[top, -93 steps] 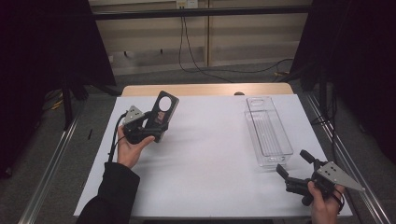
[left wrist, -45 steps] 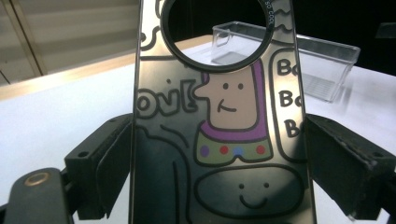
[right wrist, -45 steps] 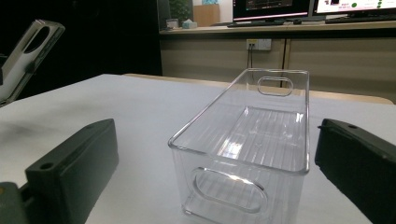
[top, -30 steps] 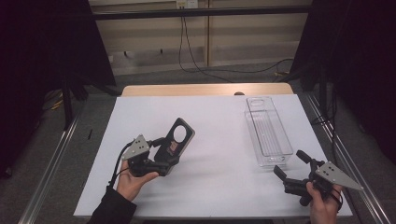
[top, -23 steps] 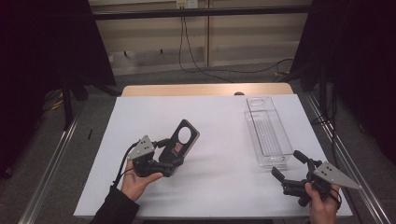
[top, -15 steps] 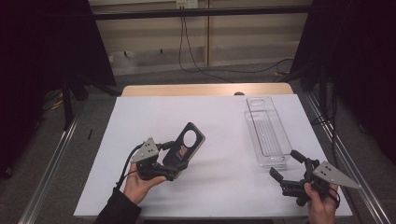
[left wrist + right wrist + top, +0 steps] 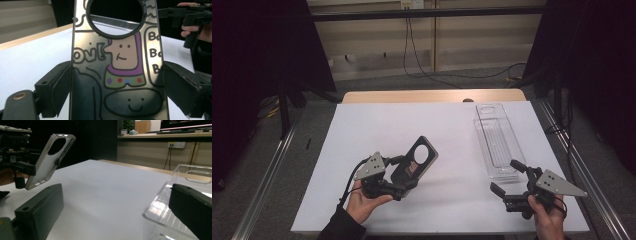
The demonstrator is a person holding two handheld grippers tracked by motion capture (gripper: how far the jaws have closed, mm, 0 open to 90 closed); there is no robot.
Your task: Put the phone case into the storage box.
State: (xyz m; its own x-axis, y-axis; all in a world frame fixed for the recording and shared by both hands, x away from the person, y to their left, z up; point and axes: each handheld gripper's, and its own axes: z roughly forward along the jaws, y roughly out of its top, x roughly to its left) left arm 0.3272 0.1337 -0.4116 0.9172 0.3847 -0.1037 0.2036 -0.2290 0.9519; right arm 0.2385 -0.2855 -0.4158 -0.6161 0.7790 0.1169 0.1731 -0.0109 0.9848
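Observation:
A dark phone case [image 7: 416, 161] with a round camera hole and a cartoon print is held tilted above the white table, left of centre. My left gripper [image 7: 403, 176] is shut on its lower end. In the left gripper view the case [image 7: 117, 62] stands between the two pads [image 7: 52, 90]. My right gripper [image 7: 507, 177] is open at the front right, nothing between its jaws. In the right gripper view the case [image 7: 47, 160] hangs at the far left, and my right gripper [image 7: 115, 210] spans bare table.
A clear plastic tray [image 7: 496, 140] lies lengthwise at the right of the white table [image 7: 377, 125], its near end just beyond the right gripper; its corner [image 7: 162, 205] rises beside the right jaw. A wooden strip [image 7: 432, 96] borders the far edge.
My left gripper has carried the phone case from the far left toward the front middle, tilting it right. The right gripper has edged slightly left, still open.

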